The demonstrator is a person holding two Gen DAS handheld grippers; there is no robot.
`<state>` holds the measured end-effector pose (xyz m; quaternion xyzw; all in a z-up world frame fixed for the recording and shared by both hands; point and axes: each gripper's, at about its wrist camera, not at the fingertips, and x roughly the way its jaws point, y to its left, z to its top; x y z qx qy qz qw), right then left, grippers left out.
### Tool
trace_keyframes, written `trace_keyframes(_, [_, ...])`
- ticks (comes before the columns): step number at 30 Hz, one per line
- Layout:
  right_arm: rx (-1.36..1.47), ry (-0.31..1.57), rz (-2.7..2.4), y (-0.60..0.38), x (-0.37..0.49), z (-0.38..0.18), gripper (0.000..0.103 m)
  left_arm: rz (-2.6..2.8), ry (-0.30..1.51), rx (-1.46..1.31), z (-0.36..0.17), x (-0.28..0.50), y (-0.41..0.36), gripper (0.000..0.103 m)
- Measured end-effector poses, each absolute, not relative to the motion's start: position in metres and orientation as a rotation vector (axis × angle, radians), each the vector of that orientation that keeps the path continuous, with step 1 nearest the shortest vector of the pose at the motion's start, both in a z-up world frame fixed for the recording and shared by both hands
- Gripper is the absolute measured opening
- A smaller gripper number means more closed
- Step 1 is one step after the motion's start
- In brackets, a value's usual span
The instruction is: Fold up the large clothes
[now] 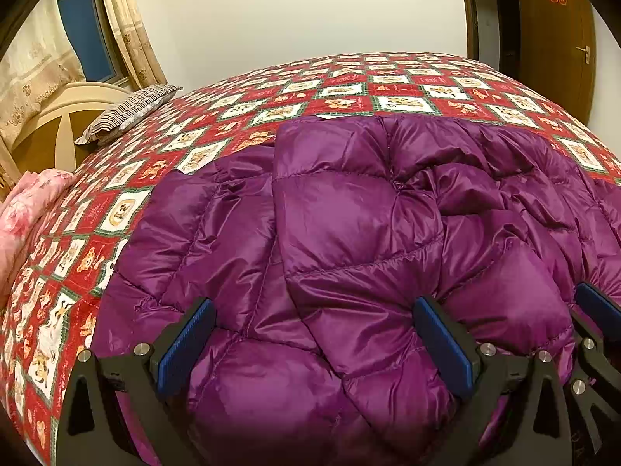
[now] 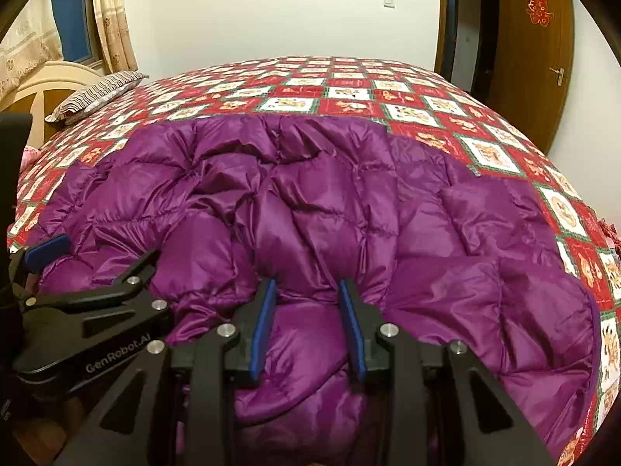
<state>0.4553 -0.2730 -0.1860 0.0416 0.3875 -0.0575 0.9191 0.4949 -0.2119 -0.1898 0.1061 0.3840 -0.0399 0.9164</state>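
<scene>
A large purple quilted down jacket lies spread on the bed, partly folded over itself; it also fills the right wrist view. My left gripper is wide open, its blue pads astride the jacket's near puffy edge. My right gripper has its jaws narrowed around a bunched fold of the jacket's near edge, and the fabric fills the gap between the pads. The right gripper's finger also shows at the right edge of the left wrist view, close beside the left one.
The bed has a red, white and green patterned bedspread. A striped pillow and a pink quilt lie at its left end by the headboard. A curtain, a white wall and a wooden door stand beyond.
</scene>
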Motion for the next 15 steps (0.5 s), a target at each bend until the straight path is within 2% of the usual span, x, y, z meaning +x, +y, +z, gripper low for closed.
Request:
trace_keyframes(5, [0.075,0.8,-0.124,-0.272,0.456,-0.186,0.038,-0.089,0.802,0.219,-0.187,0.497,-0.209,0.102])
trace_keyframes(8, [0.1,0.829,-0.082,-0.28,0.455,-0.179,0.04,-0.091,0.818,0.244,-0.165,0.495,-0.196,0.102])
trace_keyframes(10, [0.132,0.86,-0.05,-0.289,0.444,-0.167,0.05,-0.091,0.755,0.233,-0.14,0.478,-0.178,0.102])
trace_keyframes(11, [0.147,0.854,-0.042,-0.293,0.433,-0.159,0.063,-0.112,0.733,0.225,-0.127,0.466,-0.164,0.102])
trace_keyframes(12, [0.152,0.842,-0.037,-0.297,0.417,-0.15,0.07,-0.129,0.719,0.226,-0.116,0.451,-0.148,0.102])
trace_keyframes(15, [0.157,0.841,-0.027,-0.31,0.366,-0.135,0.071,-0.139,0.705,0.226,-0.107,0.408,-0.105,0.102])
